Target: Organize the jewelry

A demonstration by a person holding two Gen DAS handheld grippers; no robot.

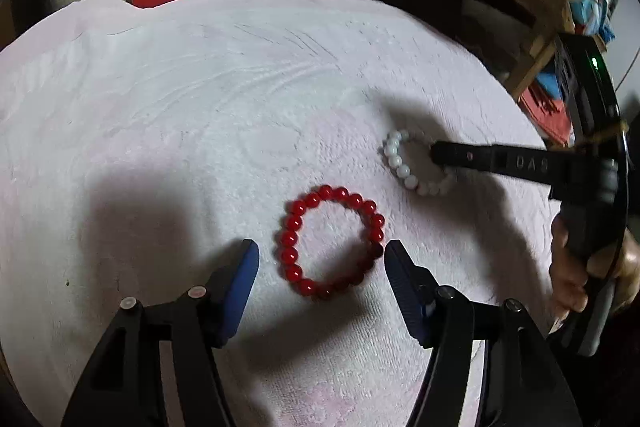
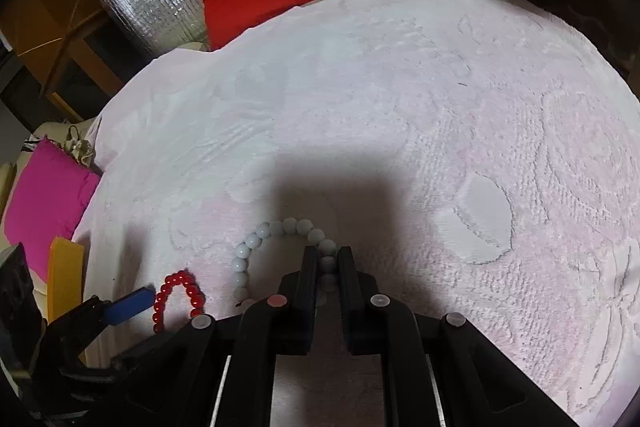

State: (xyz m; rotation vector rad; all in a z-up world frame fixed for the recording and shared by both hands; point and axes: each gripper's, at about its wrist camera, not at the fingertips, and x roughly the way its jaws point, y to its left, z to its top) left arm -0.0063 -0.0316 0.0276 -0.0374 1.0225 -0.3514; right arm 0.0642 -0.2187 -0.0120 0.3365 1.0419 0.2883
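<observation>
My right claw point(image 2: 327, 253) pinches the white bead bracelet point(image 2: 256, 241); its smooth beads could slip out. My left claw point(image 1: 322, 259) gapes wide around the red bead bracelet point(image 1: 330, 241) mid-towel point(image 1: 200, 99).

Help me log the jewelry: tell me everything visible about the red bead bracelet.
The red bead bracelet is a closed ring of glossy, round, glass-like red beads lying flat on the white towel. It sits between the open left tongs, whose blue pads do not grip it. The white bead bracelet lies apart from it.
</observation>
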